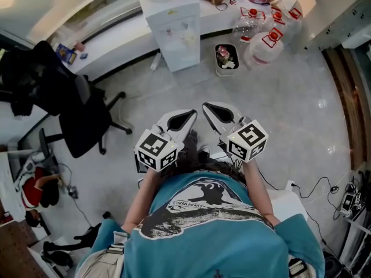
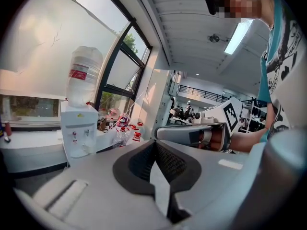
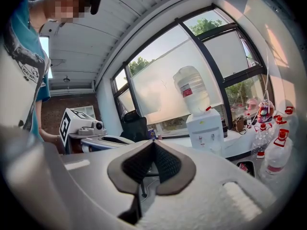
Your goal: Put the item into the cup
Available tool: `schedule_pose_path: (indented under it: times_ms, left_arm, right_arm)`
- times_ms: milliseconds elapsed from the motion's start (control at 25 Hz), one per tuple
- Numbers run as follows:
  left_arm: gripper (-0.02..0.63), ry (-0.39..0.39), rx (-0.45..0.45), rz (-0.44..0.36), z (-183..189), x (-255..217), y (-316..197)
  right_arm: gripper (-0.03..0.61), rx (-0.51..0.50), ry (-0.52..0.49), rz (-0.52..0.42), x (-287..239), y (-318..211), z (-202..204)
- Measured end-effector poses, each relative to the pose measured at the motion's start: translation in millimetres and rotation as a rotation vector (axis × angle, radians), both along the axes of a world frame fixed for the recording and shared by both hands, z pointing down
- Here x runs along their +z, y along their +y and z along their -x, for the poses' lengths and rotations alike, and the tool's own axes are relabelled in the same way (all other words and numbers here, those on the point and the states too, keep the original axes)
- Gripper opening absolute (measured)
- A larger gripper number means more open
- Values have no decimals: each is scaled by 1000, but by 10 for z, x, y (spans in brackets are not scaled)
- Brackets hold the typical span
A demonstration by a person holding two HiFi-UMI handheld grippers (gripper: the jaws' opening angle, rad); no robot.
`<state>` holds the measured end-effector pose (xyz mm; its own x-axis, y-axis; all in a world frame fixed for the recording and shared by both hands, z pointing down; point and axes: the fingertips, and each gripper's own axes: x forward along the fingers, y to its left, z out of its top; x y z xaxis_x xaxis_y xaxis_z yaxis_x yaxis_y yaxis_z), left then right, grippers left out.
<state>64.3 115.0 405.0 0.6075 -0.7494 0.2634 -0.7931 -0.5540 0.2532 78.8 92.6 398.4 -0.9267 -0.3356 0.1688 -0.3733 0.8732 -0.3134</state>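
Note:
No cup and no loose item shows in any view. In the head view my left gripper (image 1: 192,114) and right gripper (image 1: 205,106) are held side by side at waist height over the grey floor, both pointing toward the far counter. The left gripper (image 2: 154,143) has its dark pads together with nothing between them. The right gripper (image 3: 153,143) is likewise shut and empty. Each gripper view catches the other gripper alongside: the right gripper (image 2: 192,134) and the left gripper (image 3: 103,141).
A white water dispenser (image 1: 174,28) stands ahead against the counter, with several large water bottles (image 1: 264,33) and a small bin (image 1: 226,59) to its right. A black office chair (image 1: 81,112) stands at the left. Cables (image 1: 313,187) lie on the floor at the right.

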Motion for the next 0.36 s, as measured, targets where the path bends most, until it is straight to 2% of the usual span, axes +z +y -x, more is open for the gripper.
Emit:
schedule_pose_path:
  times_ms: [360]
  left_arm:
    - [12,-25,57,-13,-237,-24,221]
  right_arm:
    - [-2,25,-27,-32,-119,162,-128]
